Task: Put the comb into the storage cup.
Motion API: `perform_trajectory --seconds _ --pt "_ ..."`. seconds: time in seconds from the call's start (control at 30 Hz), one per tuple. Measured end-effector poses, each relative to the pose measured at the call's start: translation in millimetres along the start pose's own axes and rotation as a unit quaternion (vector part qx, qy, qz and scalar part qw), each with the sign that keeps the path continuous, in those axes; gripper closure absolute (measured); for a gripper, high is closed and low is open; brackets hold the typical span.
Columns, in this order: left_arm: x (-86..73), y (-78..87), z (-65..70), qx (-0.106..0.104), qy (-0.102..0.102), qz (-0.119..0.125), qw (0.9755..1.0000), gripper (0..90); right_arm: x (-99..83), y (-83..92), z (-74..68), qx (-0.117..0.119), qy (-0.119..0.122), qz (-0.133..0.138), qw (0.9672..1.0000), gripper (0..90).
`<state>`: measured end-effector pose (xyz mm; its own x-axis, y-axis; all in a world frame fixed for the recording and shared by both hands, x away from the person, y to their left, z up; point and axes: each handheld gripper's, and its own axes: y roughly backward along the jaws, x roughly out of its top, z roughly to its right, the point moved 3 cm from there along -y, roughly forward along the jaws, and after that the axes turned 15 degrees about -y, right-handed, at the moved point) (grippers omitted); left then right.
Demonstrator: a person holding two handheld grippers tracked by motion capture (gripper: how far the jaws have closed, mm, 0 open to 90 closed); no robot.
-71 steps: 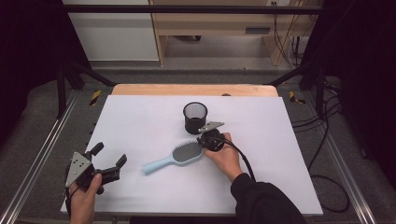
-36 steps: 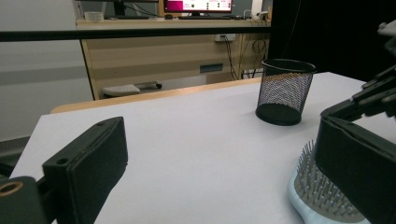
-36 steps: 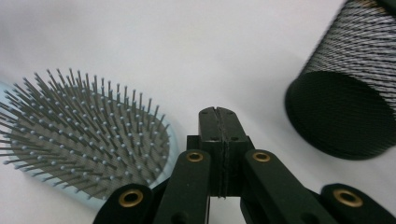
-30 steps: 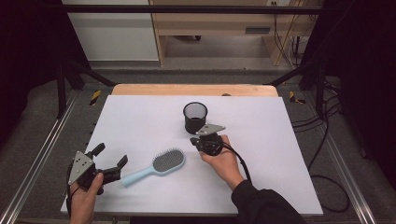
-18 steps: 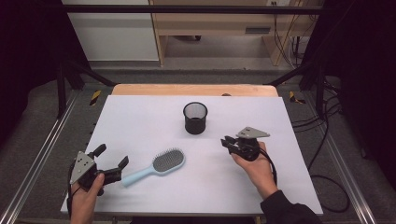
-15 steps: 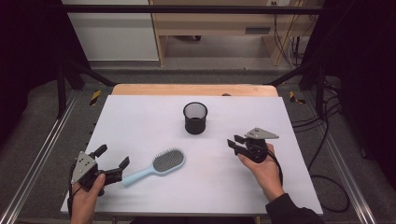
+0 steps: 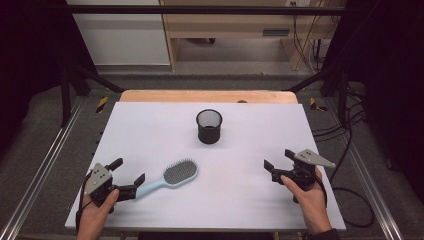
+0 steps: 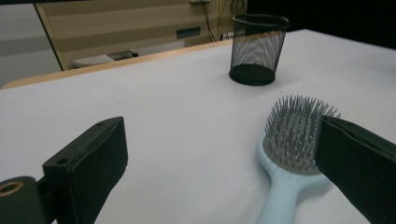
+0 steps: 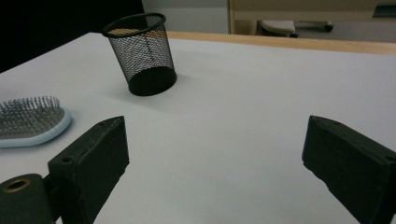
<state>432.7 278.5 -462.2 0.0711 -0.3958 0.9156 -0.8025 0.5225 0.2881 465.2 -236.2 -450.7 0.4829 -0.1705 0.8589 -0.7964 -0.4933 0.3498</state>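
Note:
A light blue hairbrush (image 7: 175,176) with grey bristles lies bristles-up on the white table, its handle pointing toward my left gripper (image 7: 129,171). That gripper is open near the front left corner, and the brush handle (image 8: 280,196) lies close by its right jaw. A black mesh cup (image 7: 209,126) stands upright at the table's middle, farther back. My right gripper (image 7: 278,159) is at the right side, apart from the brush. Its jaws have just been opening and stand wide, with only bare table between them (image 9: 215,140). The cup (image 9: 142,53) and brush head (image 9: 30,121) lie to its left.
The white table top (image 7: 150,125) ends in a wooden strip (image 7: 210,96) at the far edge. Metal rails (image 7: 45,165) run along both sides. Cables (image 7: 350,195) trail over the floor at the right.
My right gripper has pulled away from the brush head, swung to the table's right side and opened. The brush, earlier slid left, lies still. The left gripper has hardly moved.

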Motion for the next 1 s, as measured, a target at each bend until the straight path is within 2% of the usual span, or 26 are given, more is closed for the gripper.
perform_trajectory --seconds 0.1,0.13,0.23,0.33,0.4,0.47,0.5,0.57,0.63,0.7,0.83,0.9,0.97,1.0 --pt "-1.3 -0.2 5.5 -0.011 -0.008 -0.013 0.9998 2.9 -7.3 7.8 0.0 0.017 0.01 0.006 0.9998 5.9" --pt "-1.5 -0.1 6.3 -0.013 -0.003 -0.014 0.9998 2.9 -9.2 8.6 0.4 0.025 0.016 0.005 0.9995 5.0" --pt "-0.8 -0.7 5.3 -0.021 -0.002 -0.027 0.9994 3.0 -9.7 6.8 2.3 0.021 0.017 0.004 0.9996 6.2" --pt "1.8 -1.6 4.2 -0.026 0.002 -0.042 0.9988 3.5 -8.1 8.3 3.5 0.016 0.03 0.01 0.9994 6.6" --pt "2.6 -4.5 5.5 -0.034 -0.002 -0.059 0.9977 3.8 -7.3 10.1 3.2 0.017 0.028 0.015 0.9993 6.2" --pt "4.6 -8.1 8.3 -0.054 -0.012 -0.08 0.9953 3.8 -6.7 11.3 3.6 0.016 0.028 0.017 0.9993 6.2" --pt "5.7 -10.0 9.7 -0.065 -0.021 -0.094 0.9932 3.8 -6.4 11.5 4.1 0.017 0.026 0.018 0.9994 6.3" --pt "8.6 -13.0 11.4 -0.091 -0.04 -0.122 0.9876 3.9 -7.2 10.2 5.3 0.012 0.025 0.015 0.9995 6.4" --pt "12.1 -15.0 11.0 -0.114 -0.041 -0.135 0.9833 4.2 -8.2 9.9 5.6 0.012 0.025 0.01 0.9996 6.4" --pt "15.1 -17.4 11.1 -0.138 -0.045 -0.153 0.9775 3.9 -9.5 9.8 5.9 0.009 0.027 0.007 0.9996 6.3" --pt "18.4 -23.6 15.0 -0.161 -0.063 -0.189 0.9667 4.1 -10.6 9.1 5.7 0.005 0.032 0.003 0.9995 6.3" --pt "18.2 -27.1 19.4 -0.172 -0.077 -0.207 0.9599 4.1 -11.3 8.4 5.6 0.004 0.035 0.0 0.9994 6.3" --pt "18.1 -30.4 22.6 -0.17 -0.088 -0.216 0.9574 4.7 -12.0 8.0 5.5 0.003 0.036 -0.003 0.9993 6.3" --pt "18.2 -31.1 23.4 -0.168 -0.086 -0.218 0.9575 4.8 -12.0 7.8 5.6 0.003 0.037 -0.003 0.9993 6.3"
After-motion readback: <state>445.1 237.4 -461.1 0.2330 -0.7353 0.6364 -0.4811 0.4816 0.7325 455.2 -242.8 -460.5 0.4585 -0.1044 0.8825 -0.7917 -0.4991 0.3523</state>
